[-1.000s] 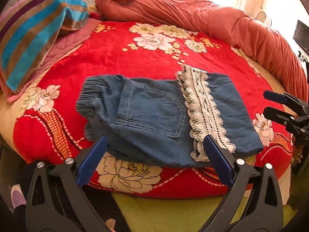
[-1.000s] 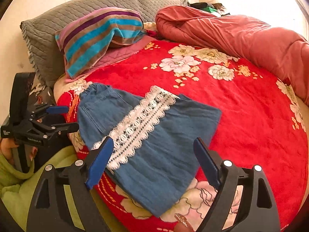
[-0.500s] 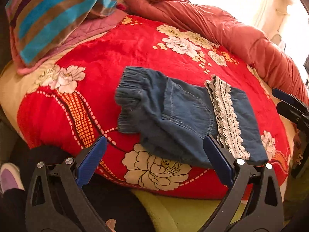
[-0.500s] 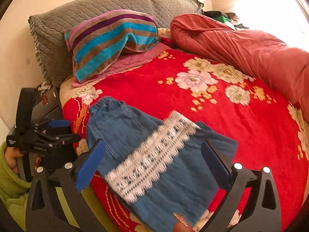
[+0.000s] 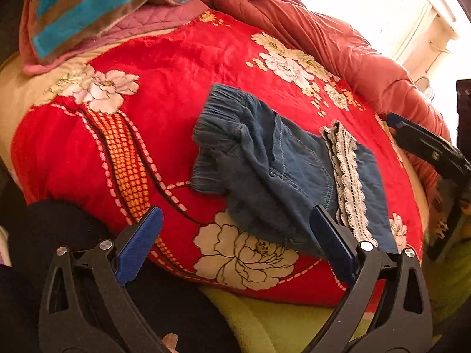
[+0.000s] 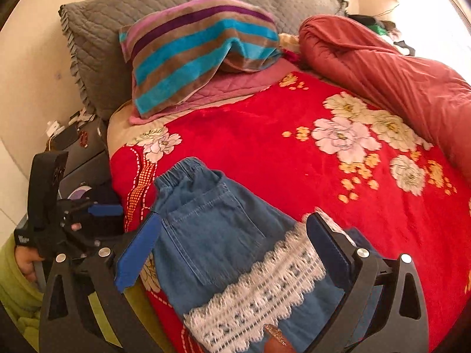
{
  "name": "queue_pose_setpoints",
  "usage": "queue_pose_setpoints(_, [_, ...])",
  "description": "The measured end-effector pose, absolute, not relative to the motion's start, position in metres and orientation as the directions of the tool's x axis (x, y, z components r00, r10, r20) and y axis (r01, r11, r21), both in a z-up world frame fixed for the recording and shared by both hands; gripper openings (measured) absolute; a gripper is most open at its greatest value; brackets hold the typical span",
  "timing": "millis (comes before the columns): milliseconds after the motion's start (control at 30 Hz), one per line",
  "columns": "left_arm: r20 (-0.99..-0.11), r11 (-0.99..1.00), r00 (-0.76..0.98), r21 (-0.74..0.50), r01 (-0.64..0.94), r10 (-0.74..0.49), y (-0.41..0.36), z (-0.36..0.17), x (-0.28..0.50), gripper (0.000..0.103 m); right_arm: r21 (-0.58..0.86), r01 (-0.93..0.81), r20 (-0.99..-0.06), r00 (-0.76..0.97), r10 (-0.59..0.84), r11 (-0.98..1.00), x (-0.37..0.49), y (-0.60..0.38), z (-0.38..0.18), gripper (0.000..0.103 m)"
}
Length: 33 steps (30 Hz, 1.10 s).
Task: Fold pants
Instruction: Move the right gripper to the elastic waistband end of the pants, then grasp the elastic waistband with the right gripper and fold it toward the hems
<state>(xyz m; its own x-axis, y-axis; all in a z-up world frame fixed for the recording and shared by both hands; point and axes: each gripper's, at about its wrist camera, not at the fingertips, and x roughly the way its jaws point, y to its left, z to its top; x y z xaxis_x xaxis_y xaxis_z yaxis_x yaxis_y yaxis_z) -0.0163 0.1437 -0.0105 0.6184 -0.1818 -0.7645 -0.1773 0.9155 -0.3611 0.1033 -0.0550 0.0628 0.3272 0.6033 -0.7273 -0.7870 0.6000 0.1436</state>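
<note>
The denim pants [image 5: 282, 176] lie on the red floral blanket [image 5: 164, 94] near the front edge of the bed, waistband to the left, a white lace band [image 5: 347, 182] crossing them toward the right end. From the visible layering, the garment appears already doubled over at least once: it reads as a compact rectangle with a back pocket [image 6: 212, 235] uppermost and the lace strip lying across the top layer. The elastic waistband [image 5: 220, 126] end is rumpled and bunched, not squared with the rest. The left gripper [image 5: 235, 238] hangs at the near edge of the bed with its jaws spread wide and nothing between them; its right blue pad overlaps the near hem of the denim in view, though contact cannot be confirmed. The right gripper [image 6: 232, 250] hovers over the lace end of the pants, jaws likewise spread and empty. Judgement: the task is partly done; what remains is probably one more fold to bring waistband and lace ends together, and smoothing of the bunched waistband. Neither tool has hold of the cloth at present. Elsewhere, a striped pillow [image 6: 194, 50] rests against a grey quilted cushion [image 6: 97, 44] at the far left, and a rolled rust-coloured duvet [image 6: 382, 67] lies along the far right.
</note>
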Motion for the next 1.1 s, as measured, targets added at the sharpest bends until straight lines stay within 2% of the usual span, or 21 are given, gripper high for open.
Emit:
queue_pose_setpoints(133, [-0.746,0.896,0.620,-0.417,-0.150,-0.243,0.140,-0.016,-0.013,0.093,0.155,-0.811,-0.752,0.274,0.600,0.564,0.117,-0.034,0.056,0.098])
queue_pose_setpoints(467, [-0.751,0.867,0.588,-0.472,-0.161,-0.300,0.137,-0.036,0.002,0.093,0.187,-0.865,-0.796,0.144,0.587,0.466,0.144,0.015,0.035,0.098])
queue_pose_setpoints(700, [-0.730,0.847,0.590,-0.513,-0.141,-0.344,0.138,-0.041,0.017,0.093,0.251,-0.886,-0.829,0.012,0.560,0.389,0.164,0.059,0.009,0.098])
queue_pose_setpoints(833, [-0.718,0.826,0.588,-0.545,-0.141,-0.373,0.144,-0.044,0.024,0.089,0.304,-0.889,-0.839,-0.080,0.539,0.341,0.172,0.082,-0.007,0.097])
queue_pose_setpoints(900, [-0.710,0.817,0.589,-0.559,-0.141,-0.385,0.147,-0.045,0.026,0.089,0.320,-0.897,-0.842,-0.121,0.526,0.305,0.172,0.093,-0.012,0.091])
queue_pose_setpoints(933, [-0.704,0.810,0.592,-0.570,-0.142,-0.391,0.149,-0.046,0.027,0.089,0.326,-0.902,-0.847,-0.146,0.511,0.283,0.171,0.099,-0.017,0.085])
queue_pose_setpoints(1000, [-0.697,0.797,0.594,-0.586,-0.149,-0.401,0.152,-0.048,0.028,0.089,0.337,-0.904,-0.855,-0.177,0.488,0.263,0.170,0.107,-0.025,0.083])
queue_pose_setpoints(1067, [-0.693,0.791,0.597,-0.592,-0.153,-0.403,0.152,-0.050,0.029,0.090,0.370,-0.896,-0.854,-0.223,0.470,0.247,0.170,0.115,-0.036,0.066])
queue_pose_setpoints(1100, [-0.694,0.790,0.596,-0.593,-0.156,-0.404,0.152,-0.050,0.029,0.090,0.377,-0.893,-0.853,-0.231,0.468,0.245,0.169,0.116,-0.038,0.062])
